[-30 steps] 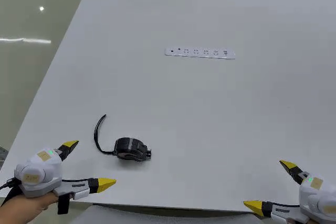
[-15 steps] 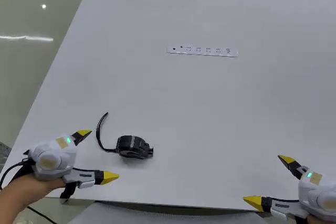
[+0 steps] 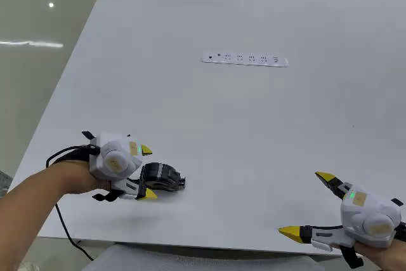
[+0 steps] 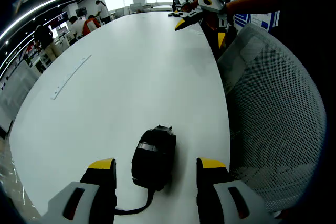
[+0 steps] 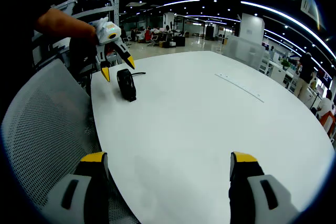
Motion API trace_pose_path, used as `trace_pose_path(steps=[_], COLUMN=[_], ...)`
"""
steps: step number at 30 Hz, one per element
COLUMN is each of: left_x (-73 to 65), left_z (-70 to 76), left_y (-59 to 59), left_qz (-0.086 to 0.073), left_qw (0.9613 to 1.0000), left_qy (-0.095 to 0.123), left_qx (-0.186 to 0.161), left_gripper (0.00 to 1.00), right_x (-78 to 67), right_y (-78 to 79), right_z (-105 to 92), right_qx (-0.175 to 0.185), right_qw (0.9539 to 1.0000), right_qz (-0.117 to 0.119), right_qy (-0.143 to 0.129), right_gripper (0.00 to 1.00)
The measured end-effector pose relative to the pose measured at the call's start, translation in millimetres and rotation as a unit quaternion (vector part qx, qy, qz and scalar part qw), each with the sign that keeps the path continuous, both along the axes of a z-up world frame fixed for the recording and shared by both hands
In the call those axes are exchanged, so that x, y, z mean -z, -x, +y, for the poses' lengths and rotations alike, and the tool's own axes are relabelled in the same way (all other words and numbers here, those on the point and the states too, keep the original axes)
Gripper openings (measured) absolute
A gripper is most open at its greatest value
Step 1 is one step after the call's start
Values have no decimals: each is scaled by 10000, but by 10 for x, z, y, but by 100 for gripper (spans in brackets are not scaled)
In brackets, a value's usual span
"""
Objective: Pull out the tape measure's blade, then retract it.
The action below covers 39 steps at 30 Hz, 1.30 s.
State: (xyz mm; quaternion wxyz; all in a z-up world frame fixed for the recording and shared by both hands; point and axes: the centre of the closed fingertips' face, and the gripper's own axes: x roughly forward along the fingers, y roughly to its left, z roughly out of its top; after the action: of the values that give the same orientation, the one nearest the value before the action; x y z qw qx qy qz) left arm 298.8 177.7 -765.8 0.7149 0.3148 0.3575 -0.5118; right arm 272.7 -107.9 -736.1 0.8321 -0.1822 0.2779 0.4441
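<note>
Black in colour, rounded in form: found the compact plastic tape measure (image 4: 154,157) resting roughly midway between the yellow tips of the white left gripper (image 3: 148,172), touched by neither tip so far as can be judged. Recorded that gripper as spread wide and holding nothing. Noted a thin black wrist cord (image 4: 131,211) trailing from the rear of the case back toward the gripper body, close by one tip. Noted a small projection at the far end, away from the gripper, judged to be the blade hook. Found the white right gripper (image 3: 307,203) likewise wide and empty, well apart from the tape measure, over the near edge of the plain white tabletop (image 3: 254,125). Observed a flat white power strip (image 3: 245,59) far ahead of both grippers, clear of the work. Judged the step in hand to be securing the case; blade not yet drawn. Recommend closing squarely across the flanks of the case, centred, keeping the cord out from under the tips and leaving the hook end unobstructed. Recommend firm pressure, since smooth plastic may skid on the bare top. Advise bringing the right gripper in along the hook's line to pinch the tab, then pulling straight rather than sideways, to avoid kinking the blade.
</note>
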Motion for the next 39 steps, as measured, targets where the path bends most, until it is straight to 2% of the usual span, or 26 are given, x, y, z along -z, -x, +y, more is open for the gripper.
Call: trace_pose_path(steps=[5, 8, 10, 13, 16, 24, 26, 28, 35, 39], left_x=[59, 94, 82, 94, 99, 104, 108, 112, 115, 114], left_z=[-72, -107, -100, -94, -90, -88, -86, -90, -93, -91], left_y=[-47, -38, -35, -24, -21, -17, -19, -9, -8, -4], left_qz=[2, 3, 54, 45, 97, 108, 137, 95, 187, 184], left_qw=[9997, 9990, 9987, 9978, 9977, 9976, 9976, 9972, 9972, 9974], left_qy=[-145, -277, -337, -439, -463, -509, -515, -523, -502, -472], left_qx=[177, 363, 368, 497, 495, 456, 437, 532, 512, 506], left_gripper=[42, 30, 30, 29, 28, 29, 29, 29, 29, 29], right_x=[8, 6, -15, -20, -21, 13, 40, 67, 192, 280], right_y=[-55, -96, -112, -169, -227, -302, -308, -309, -293, -276], right_z=[235, 501, 675, 819, 900, 1069, 1136, 1222, 1533, 1728], right_qx=[-305, -655, -911, -1046, -1161, -1378, -1431, -1519, -1852, -2012], right_qw=[9995, 9978, 9958, 9945, 9932, 9904, 9896, 9883, 9825, 9788], right_qz=[18, -2, -25, -24, -24, 52, 87, 93, 213, 389], right_qy=[32, 52, 23, 76, 109, 115, 96, 88, 41, 21], right_gripper=[97, 95, 94, 92, 92, 89, 89, 88, 81, 78])
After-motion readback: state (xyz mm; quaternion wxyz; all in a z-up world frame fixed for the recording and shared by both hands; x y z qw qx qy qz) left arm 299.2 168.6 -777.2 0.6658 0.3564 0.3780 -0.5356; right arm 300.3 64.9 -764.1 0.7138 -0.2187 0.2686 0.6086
